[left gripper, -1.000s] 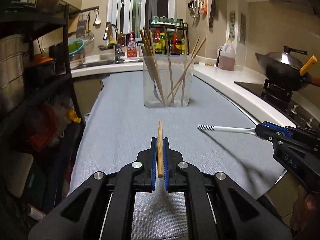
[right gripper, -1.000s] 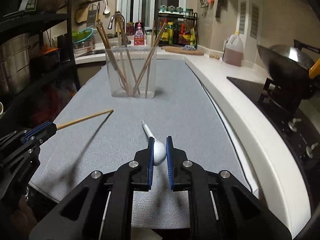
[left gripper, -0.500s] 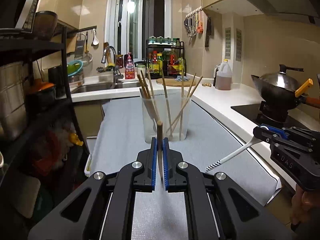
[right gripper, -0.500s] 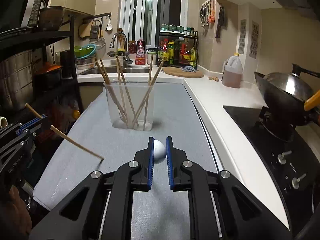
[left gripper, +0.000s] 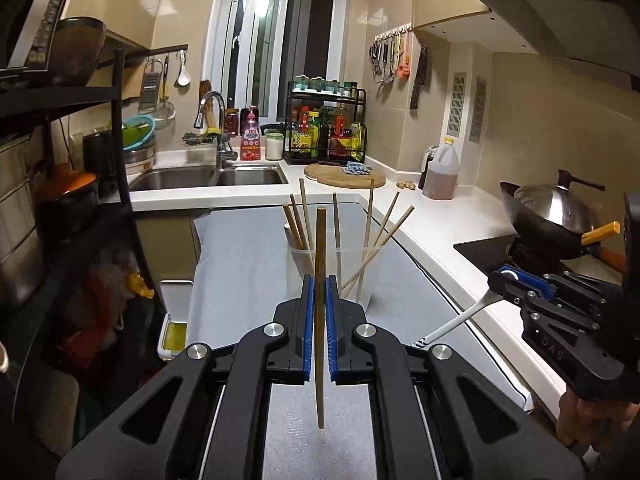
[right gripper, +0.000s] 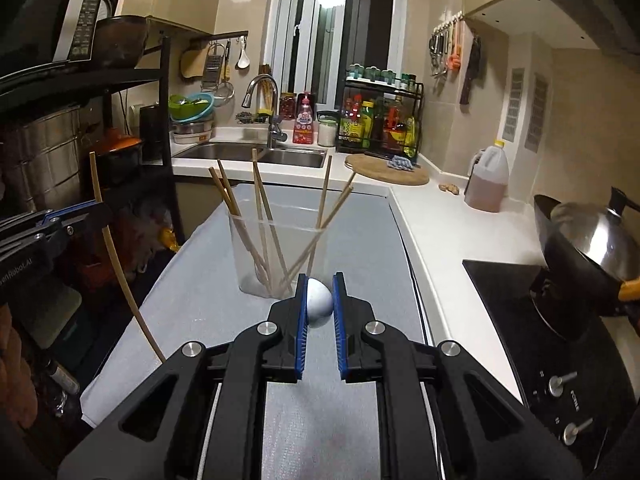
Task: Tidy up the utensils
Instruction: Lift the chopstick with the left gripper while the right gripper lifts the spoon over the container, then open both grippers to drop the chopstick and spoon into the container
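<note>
My left gripper (left gripper: 319, 292) is shut on a wooden chopstick (left gripper: 320, 248), which stands nearly upright between the blue pads, its tip hanging above the grey mat (left gripper: 240, 264). Just beyond it stands a clear container (left gripper: 332, 264) holding several chopsticks. My right gripper (right gripper: 320, 284) is shut on the bowl of a white spoon (right gripper: 319, 302), in front of the same container (right gripper: 280, 256). From the left wrist view, the right gripper (left gripper: 516, 280) sits at the right, the spoon handle (left gripper: 456, 322) slanting down-left. The left gripper (right gripper: 52, 224) and its chopstick (right gripper: 116, 264) show at the right wrist view's left edge.
A wok (left gripper: 548, 216) sits on the black stove at the right. A black shelf rack (left gripper: 120, 160) with pots borders the mat's left side, a white bin (left gripper: 174, 320) below it. A sink (left gripper: 208, 176), a round board (left gripper: 344, 176) and an oil jug (left gripper: 440, 176) lie behind.
Both grippers have risen well above the mat with their utensils. The chopstick has swung from pointing forward to nearly upright, and the spoon's handle now slants downward.
</note>
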### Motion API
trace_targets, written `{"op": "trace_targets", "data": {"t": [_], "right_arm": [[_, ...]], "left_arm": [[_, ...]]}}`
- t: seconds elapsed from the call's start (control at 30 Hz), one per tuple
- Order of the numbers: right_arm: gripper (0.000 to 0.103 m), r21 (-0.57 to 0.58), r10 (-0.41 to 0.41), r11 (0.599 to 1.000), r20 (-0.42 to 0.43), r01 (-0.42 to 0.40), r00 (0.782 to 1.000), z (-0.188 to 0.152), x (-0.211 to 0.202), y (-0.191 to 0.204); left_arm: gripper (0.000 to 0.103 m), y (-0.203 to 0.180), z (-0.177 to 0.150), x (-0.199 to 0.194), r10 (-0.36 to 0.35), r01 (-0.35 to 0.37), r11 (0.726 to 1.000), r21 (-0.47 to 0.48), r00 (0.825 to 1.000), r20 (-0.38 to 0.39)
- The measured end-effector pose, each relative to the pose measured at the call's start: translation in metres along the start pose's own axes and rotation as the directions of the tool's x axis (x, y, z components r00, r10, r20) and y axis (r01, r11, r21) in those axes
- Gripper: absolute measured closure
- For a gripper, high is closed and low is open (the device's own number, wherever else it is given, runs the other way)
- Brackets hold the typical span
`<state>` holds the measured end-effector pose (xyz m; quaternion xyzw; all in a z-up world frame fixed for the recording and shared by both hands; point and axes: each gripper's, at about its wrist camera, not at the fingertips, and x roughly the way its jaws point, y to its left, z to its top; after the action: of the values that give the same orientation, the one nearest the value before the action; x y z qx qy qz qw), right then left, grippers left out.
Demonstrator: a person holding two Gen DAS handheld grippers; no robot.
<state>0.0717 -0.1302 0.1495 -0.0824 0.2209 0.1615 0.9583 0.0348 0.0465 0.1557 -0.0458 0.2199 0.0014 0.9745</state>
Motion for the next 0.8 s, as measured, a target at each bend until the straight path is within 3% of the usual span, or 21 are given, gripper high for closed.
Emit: {"op": "trace_targets", "data": {"t": [0.37,0.8], "right_arm": [[0.091,-0.043,0.06,0.997,-0.013,-0.061,0.998,0.07,0.02,-0.006],[0.091,-0.121,0.054,0.991,0.018,-0.052,0.998,0.155,0.06,-0.009]], "left_arm": [[0.097,0.013,0.061,0.033,-0.043,0.043,0.999,-0.021,0.999,-0.006],[0.097,0.009,0.15,0.085,-0.064,0.064,0.998,-0.009,0.996,0.066]]}}
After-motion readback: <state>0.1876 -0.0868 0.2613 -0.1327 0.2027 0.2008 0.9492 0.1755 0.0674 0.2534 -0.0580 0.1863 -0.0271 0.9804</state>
